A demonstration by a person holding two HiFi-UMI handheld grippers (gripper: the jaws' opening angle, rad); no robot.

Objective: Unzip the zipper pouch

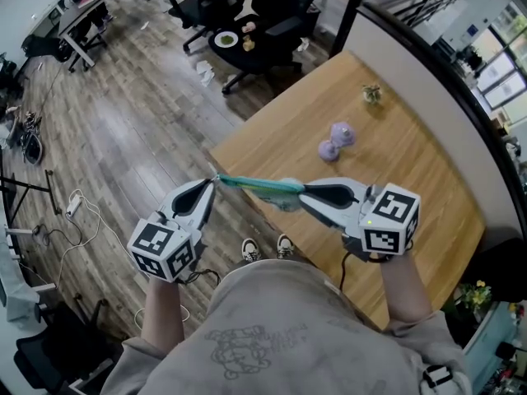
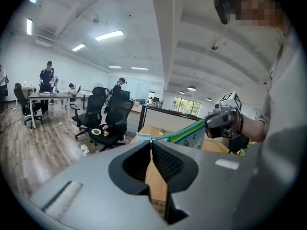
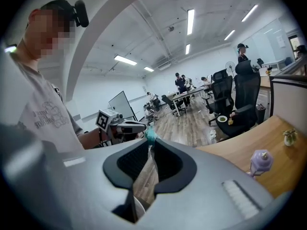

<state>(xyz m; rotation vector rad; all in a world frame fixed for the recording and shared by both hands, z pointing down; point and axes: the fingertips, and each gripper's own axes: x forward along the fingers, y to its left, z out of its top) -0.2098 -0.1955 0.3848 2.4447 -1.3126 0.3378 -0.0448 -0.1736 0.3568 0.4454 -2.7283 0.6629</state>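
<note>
The zipper pouch point(image 1: 257, 186) hangs in the air over the near-left edge of the wooden table point(image 1: 395, 163), stretched out as a teal strip between both grippers. My left gripper point(image 1: 212, 183) is shut on its left end, where the teal zipper edge point(image 2: 178, 134) runs into the jaw tips; the pull itself is too small to make out. My right gripper point(image 1: 301, 194) is shut on the pouch's right end, and pouch fabric point(image 3: 145, 175) hangs down between its jaws. The left gripper view shows the right gripper point(image 2: 223, 122) across from it. In the right gripper view the left gripper point(image 3: 123, 126) faces back.
Two purple things point(image 1: 336, 141) and a small greenish figure point(image 1: 372, 94) stand on the table farther out. A partition point(image 1: 428, 72) borders the table's far side. Black office chairs point(image 1: 272, 6) and a round seat with a plate point(image 1: 226, 39) stand beyond. Cables point(image 1: 78, 208) lie on the floor at the left.
</note>
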